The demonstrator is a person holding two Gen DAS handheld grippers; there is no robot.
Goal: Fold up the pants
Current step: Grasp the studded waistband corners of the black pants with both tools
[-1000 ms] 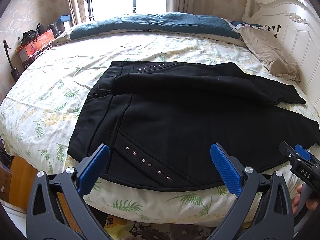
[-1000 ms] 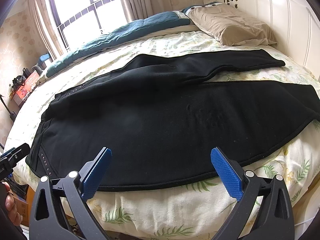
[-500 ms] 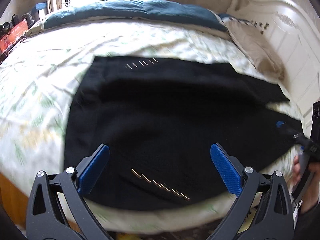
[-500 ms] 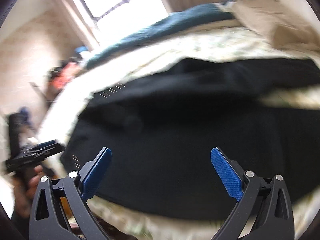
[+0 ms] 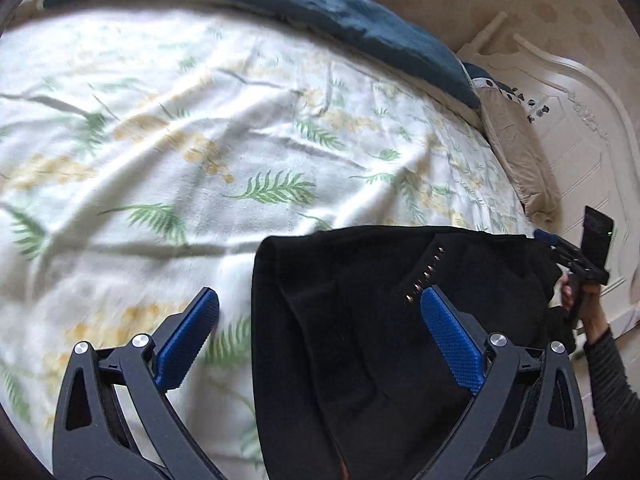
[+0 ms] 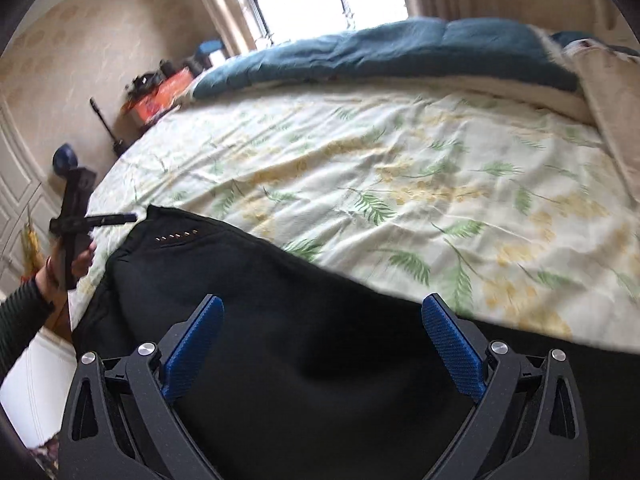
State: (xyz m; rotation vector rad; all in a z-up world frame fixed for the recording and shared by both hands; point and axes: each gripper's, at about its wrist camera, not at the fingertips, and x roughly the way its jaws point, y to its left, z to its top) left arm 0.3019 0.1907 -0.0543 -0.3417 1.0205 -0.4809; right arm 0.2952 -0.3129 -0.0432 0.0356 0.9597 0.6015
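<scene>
Black pants [image 5: 380, 320] with a row of small studs lie on the floral bedspread [image 5: 180, 140], near the bed's near edge. My left gripper [image 5: 316, 336] is open and hovers over the pants' edge, its right pad above the black cloth. In the right wrist view the pants [image 6: 300, 340] fill the lower part, and my right gripper [image 6: 324, 344] is open above them. Each gripper shows in the other's view: the right one [image 5: 568, 256] at the far right, the left one [image 6: 96, 220] at the far left by the studded corner. Neither holds cloth.
A teal duvet [image 6: 400, 52] lies along the far side of the bed. A beige pillow [image 5: 520, 152] rests by the white headboard [image 5: 580, 128]. A bedside stand with an orange box [image 6: 164, 92] sits under the window.
Both cameras swung fast, with blur. The pants now sit low in both views instead of spread across the middle, and far more bare bedspread shows beyond them. Both grippers stay open.
</scene>
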